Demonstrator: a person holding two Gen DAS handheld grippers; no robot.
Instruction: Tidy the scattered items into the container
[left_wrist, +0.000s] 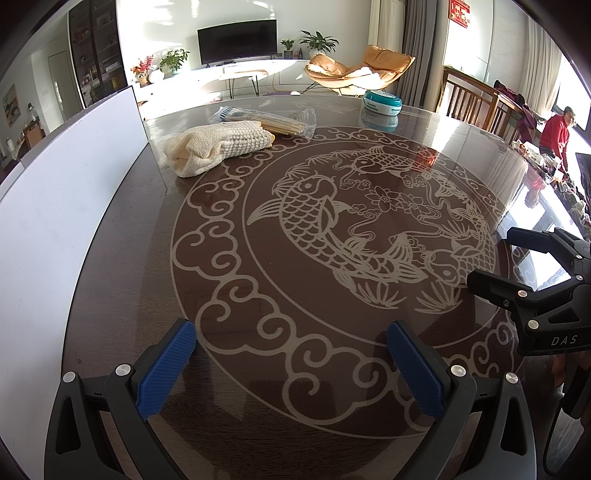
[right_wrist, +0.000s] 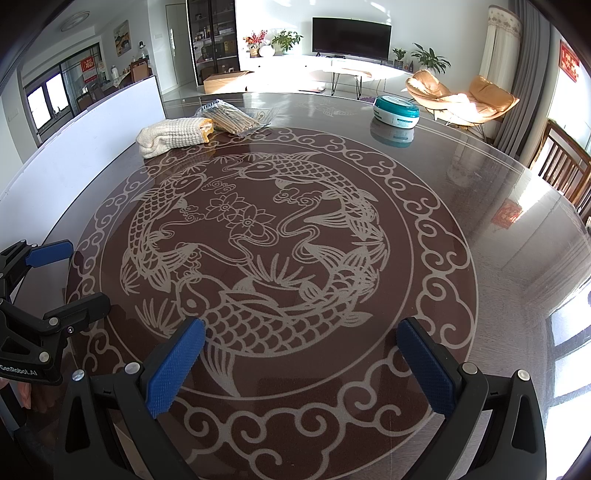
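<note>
both claws gape empty over the glass table (left_wrist: 295, 295): left claw (left_wrist: 291, 365), right claw (right_wrist: 301, 365). far ahead of them, to the left, lie a cream cloth (right_wrist: 173, 136) touching a bag of chopsticks (right_wrist: 232, 118); far ahead to the right sits a teal-lidded tub (right_wrist: 397, 110).

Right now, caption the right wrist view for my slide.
Open right gripper over fish-patterned table; cloth, chopstick packet, teal tub beyond.
</note>
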